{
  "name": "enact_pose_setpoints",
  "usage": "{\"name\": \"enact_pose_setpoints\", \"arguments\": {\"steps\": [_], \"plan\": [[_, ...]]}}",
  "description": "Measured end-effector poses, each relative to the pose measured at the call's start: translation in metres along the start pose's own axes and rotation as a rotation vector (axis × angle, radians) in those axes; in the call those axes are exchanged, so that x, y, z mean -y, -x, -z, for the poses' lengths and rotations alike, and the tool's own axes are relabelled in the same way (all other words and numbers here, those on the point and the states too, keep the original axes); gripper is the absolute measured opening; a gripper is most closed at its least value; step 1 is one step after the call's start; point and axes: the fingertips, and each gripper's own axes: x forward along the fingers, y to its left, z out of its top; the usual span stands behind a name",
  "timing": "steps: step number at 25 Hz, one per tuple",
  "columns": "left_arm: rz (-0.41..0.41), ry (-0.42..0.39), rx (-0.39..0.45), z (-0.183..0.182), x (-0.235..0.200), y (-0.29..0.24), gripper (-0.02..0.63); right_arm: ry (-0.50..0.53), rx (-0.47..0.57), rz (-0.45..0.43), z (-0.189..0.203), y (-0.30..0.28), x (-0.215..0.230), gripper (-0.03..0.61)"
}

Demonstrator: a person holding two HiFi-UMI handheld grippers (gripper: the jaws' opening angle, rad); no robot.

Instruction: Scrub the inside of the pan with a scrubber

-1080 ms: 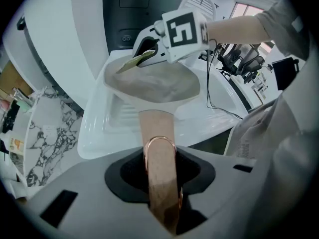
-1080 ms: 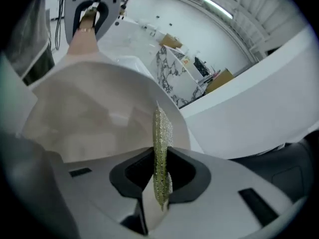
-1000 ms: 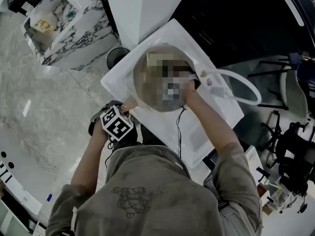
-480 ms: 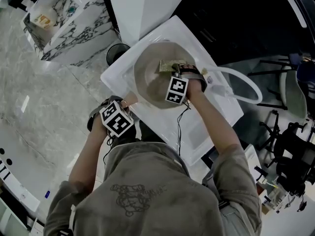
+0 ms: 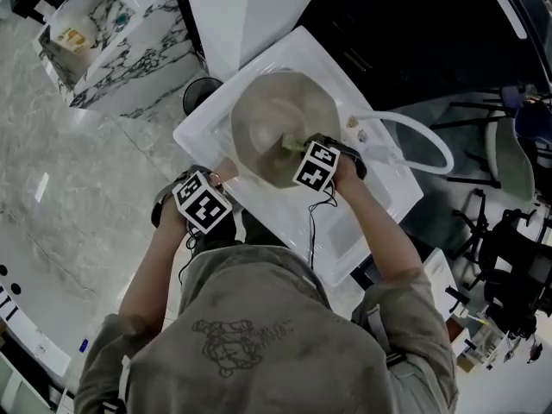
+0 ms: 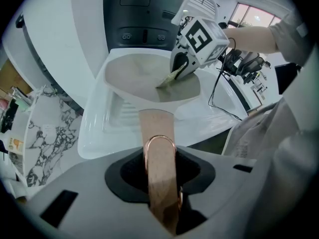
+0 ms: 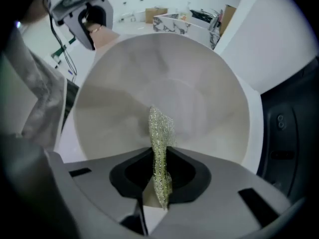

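The pan is pale beige inside, with a rose-copper handle. The scrubber is glittery yellow-green mesh. The sink is plain white; the side counter is white marble with black veining.

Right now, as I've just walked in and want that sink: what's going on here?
A person is working on a pan that sits in the white sink, using two hand-held grippers. The left gripper has its jaws clamped on the pan's copper-coloured handle, steadying it. The right gripper pinches a glittery green scrubber in its jaws, and the free end reaches into the pan's pale inside. The scrubbing looks to be under way.
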Motion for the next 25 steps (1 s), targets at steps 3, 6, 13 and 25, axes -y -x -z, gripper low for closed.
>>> {"name": "enact_pose_setpoints", "arguments": {"steps": [3,6,13,25], "plan": [[-0.004,0.0,0.0,0.0,0.0,0.0,0.133,-0.109,0.037,-0.116,-0.002,0.007,-0.022,0.075],[-0.009,-0.011,-0.005,0.001,0.001,0.0,0.133,-0.161,0.056,-0.211,-0.006,0.013,-0.042,0.075],[-0.055,-0.039,-0.013,0.004,-0.009,0.002,0.135,-0.359,0.265,-0.419,-0.053,0.035,-0.069,0.075],[-0.118,-0.073,0.073,0.002,-0.017,0.032,0.227,-0.619,0.824,-0.29,-0.106,0.129,-0.028,0.075]]}}
